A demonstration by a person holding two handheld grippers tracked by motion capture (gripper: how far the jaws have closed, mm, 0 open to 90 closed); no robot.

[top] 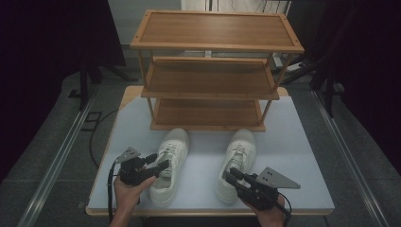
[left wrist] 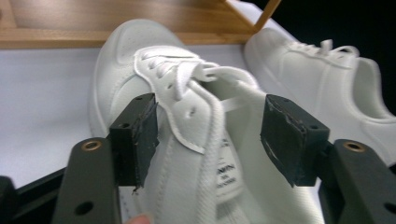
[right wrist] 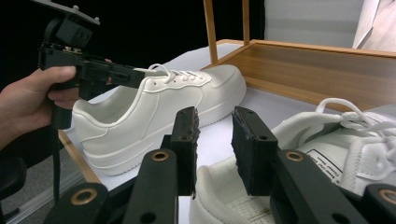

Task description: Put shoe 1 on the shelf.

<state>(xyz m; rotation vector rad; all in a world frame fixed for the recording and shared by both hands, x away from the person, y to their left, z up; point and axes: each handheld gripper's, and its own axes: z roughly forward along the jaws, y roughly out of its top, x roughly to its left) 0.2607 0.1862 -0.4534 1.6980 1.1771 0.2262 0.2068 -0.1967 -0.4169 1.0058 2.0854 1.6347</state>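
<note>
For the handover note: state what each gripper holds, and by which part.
Nothing is held. The left gripper stands open astride the left shoe's tongue and laces, pads clear. The right gripper is open over the right shoe's heel rim, not pressing.

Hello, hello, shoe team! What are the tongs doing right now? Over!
Left tongs open, straddling left shoe at its tongue. Right tongs open over right shoe, heel end, not gripping. Both shoes flat before the wooden rack. Nothing in the way. Over.

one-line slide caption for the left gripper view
Left gripper, jaws open, straddling the tongue and laces of a white sneaker in front of a wooden shoe rack.
</note>
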